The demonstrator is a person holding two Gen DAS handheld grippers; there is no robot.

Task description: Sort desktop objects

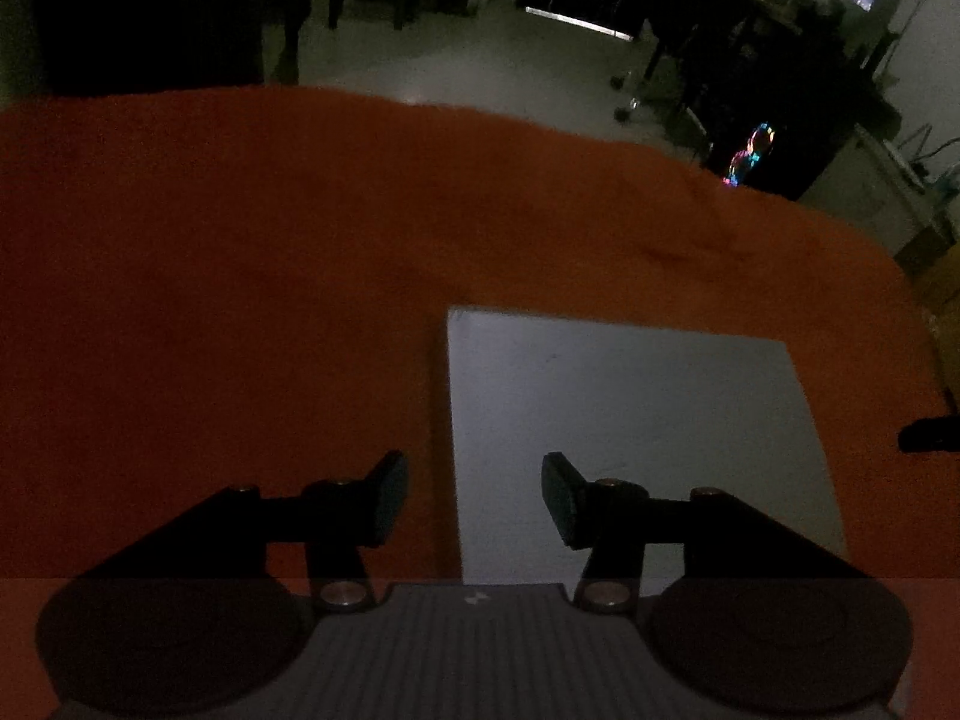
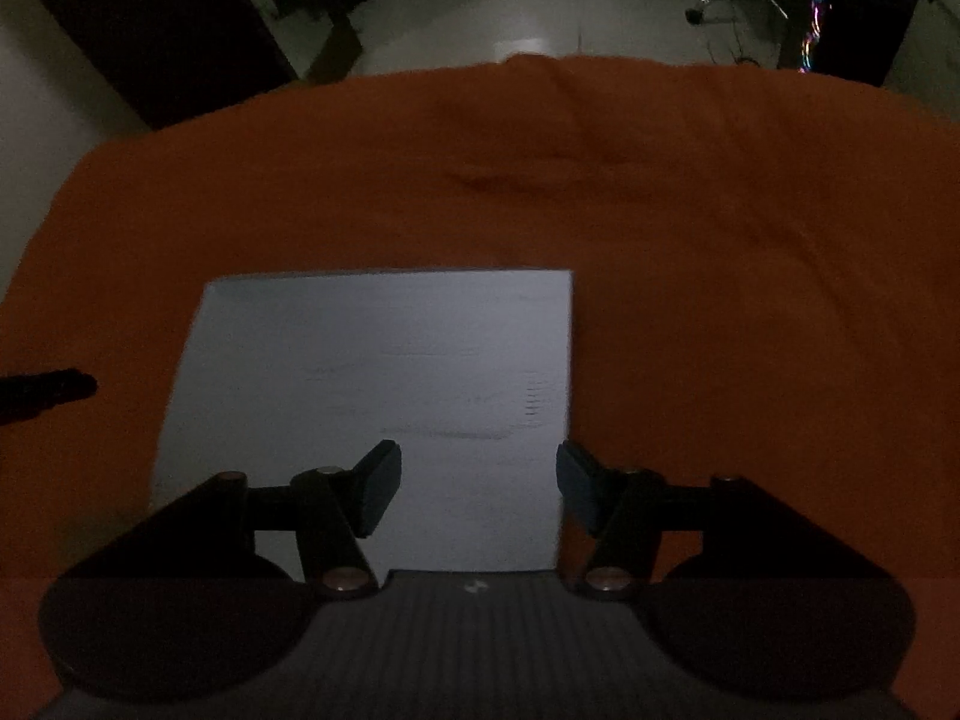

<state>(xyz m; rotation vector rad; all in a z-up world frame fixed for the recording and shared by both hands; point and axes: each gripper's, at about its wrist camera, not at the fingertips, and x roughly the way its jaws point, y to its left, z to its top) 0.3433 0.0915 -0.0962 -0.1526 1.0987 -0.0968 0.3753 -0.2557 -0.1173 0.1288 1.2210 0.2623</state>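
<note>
A pale grey flat rectangular sheet lies on the orange cloth that covers the table. In the left wrist view my left gripper hangs open above the sheet's left edge, one finger over cloth, the other over the sheet, nothing between them. In the right wrist view the same sheet lies below my right gripper. That gripper is open over the sheet's right edge and holds nothing. No other desktop object shows.
The room is dim. A dark tip pokes in at the right edge of the left view, and a similar one at the left of the right view. Beyond the cloth's far edge are pale floor, dark furniture and coloured lights.
</note>
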